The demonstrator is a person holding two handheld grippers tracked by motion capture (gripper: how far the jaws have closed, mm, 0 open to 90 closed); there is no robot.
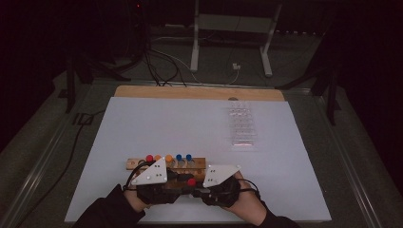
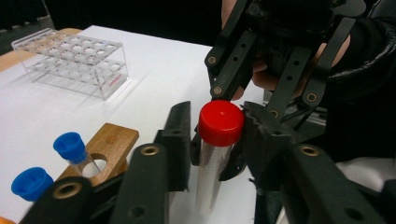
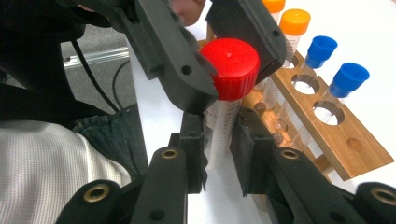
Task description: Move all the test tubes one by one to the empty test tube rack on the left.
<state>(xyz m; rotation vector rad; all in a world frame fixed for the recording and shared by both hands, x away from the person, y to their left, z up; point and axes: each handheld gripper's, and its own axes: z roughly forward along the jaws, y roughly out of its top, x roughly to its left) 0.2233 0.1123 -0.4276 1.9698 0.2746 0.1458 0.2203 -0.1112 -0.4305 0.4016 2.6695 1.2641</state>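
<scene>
Right claw (image 3: 218, 140) clamps the tube (image 3: 224, 135) body upright, just off the rack (image 3: 327, 140) over the desk (image 1: 190, 128); left claw (image 2: 217, 135) pinches the red cap (image 2: 221, 122), probably to unscrew it.

clear tube rack (image 1: 242, 127), blue-cap tubes (image 3: 343, 79), wood rack (image 3: 327, 135)

A white table (image 1: 142, 128) carries a wooden rack (image 1: 199, 164) and a clear rack (image 1: 241, 124).

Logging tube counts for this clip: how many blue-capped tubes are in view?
2. Both stand in the wooden rack: one blue-capped tube next to an orange-capped tube, the other blue-capped tube toward the rack's empty holes. None looks hidden.
</scene>
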